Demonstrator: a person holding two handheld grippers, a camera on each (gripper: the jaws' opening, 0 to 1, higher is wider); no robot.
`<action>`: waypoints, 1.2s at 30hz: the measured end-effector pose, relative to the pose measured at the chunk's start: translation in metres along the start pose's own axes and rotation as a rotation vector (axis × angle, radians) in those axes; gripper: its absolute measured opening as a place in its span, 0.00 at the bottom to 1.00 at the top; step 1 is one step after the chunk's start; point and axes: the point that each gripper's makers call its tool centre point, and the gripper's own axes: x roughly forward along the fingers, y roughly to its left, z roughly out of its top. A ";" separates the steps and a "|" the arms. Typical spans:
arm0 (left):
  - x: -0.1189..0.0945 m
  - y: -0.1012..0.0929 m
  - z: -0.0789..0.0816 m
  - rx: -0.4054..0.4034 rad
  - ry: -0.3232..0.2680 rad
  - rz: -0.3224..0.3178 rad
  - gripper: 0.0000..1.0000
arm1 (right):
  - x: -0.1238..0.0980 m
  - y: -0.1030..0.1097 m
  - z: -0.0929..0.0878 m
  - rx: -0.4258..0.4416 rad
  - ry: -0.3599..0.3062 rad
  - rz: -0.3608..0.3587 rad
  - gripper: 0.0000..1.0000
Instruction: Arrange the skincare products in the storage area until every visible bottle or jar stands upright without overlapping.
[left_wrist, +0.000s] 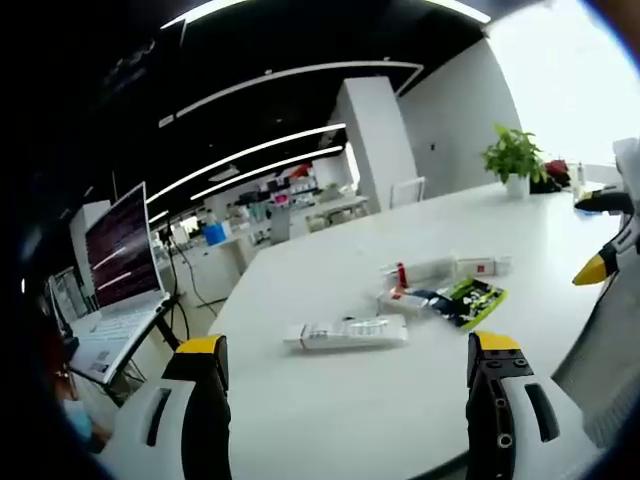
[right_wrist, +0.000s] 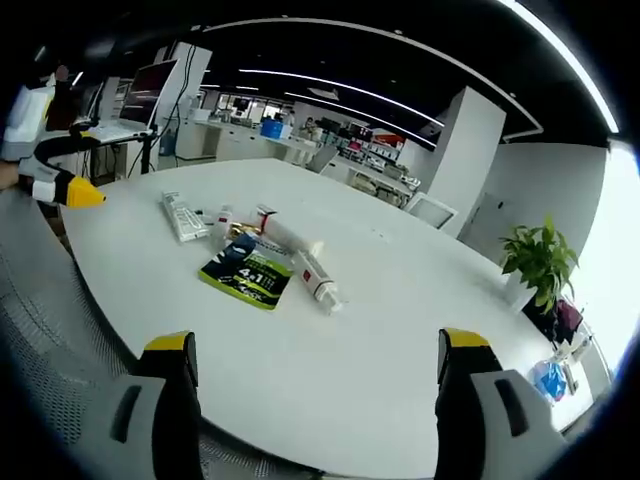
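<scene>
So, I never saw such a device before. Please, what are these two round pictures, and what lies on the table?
A person holds one grasping tool in each hand, and each tool carries a camera. The left gripper view looks along the left tool; the right gripper view looks along the right tool. Both tools have yellow-tipped jaws, stand open and hold nothing. On the large white table lie a green and black flat sachet, a white tube with a red band and a long white flat box, all lying down. A green potted plant stands further away.
</scene>
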 end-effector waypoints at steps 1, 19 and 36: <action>0.000 0.000 0.000 0.001 0.001 -0.001 0.97 | 0.000 0.000 0.000 0.001 -0.001 -0.001 1.00; 0.000 -0.002 -0.003 0.011 0.023 -0.009 0.97 | -0.001 0.000 0.001 -0.008 -0.004 0.007 1.00; -0.001 -0.001 -0.004 0.021 0.029 0.003 0.97 | 0.000 0.003 0.000 -0.035 0.023 0.030 1.00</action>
